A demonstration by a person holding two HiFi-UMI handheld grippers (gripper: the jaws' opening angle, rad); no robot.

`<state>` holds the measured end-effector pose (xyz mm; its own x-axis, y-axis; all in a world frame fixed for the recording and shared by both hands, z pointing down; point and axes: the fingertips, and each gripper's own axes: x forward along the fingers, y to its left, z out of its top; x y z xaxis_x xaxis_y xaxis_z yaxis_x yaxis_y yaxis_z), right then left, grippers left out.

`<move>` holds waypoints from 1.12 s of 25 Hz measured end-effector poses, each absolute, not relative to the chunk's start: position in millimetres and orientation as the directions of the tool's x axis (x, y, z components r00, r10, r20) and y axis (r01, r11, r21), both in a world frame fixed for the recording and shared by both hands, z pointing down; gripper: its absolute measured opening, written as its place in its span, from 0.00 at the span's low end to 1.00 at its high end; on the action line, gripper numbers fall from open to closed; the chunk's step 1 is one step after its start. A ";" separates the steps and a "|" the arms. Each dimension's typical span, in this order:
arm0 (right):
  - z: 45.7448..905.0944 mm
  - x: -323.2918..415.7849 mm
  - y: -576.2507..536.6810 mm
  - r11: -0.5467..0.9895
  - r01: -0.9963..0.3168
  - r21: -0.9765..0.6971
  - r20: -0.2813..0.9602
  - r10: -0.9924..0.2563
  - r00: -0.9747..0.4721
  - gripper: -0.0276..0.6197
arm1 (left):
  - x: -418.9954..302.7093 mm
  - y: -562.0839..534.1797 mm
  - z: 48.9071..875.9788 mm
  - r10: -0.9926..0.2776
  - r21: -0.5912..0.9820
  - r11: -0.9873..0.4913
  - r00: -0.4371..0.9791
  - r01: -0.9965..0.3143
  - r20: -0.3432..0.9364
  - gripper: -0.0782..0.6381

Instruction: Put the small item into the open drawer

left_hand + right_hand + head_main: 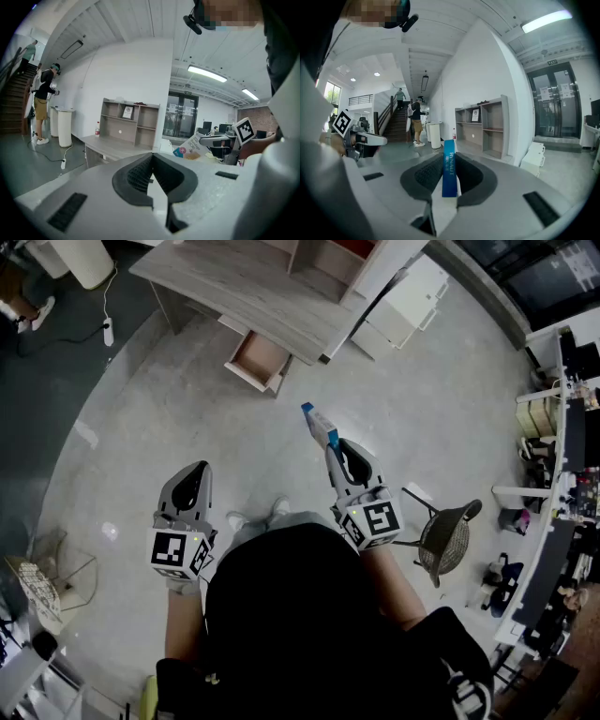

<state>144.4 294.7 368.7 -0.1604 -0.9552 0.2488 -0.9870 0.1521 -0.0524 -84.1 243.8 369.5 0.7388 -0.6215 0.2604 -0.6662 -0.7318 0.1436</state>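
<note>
A small blue and white box [319,423] sticks out forward from my right gripper [330,442], whose jaws are shut on it at waist height over the floor. In the right gripper view the box [448,168] stands upright between the dark pads [425,174]. The open drawer [258,358] hangs pulled out under the front of the grey wooden desk [234,287], well ahead of both grippers. My left gripper [199,469] is held level beside the right one, its jaws shut with nothing in them [152,158]. From the left gripper view the box [191,146] shows to the right.
A wicker-seat chair [446,534] stands close to my right. A white cabinet [405,296] sits right of the desk, and shelves [127,125] top the desk. A power strip [108,331] lies on the floor far left. People [415,121] stand near a staircase.
</note>
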 end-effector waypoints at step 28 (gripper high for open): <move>400.5 210.8 249.7 0.213 -0.967 -0.139 0.243 -0.939 -0.242 0.18 | 5.7 217.0 391.7 -0.618 0.130 -0.722 0.717 -0.680 0.322 0.11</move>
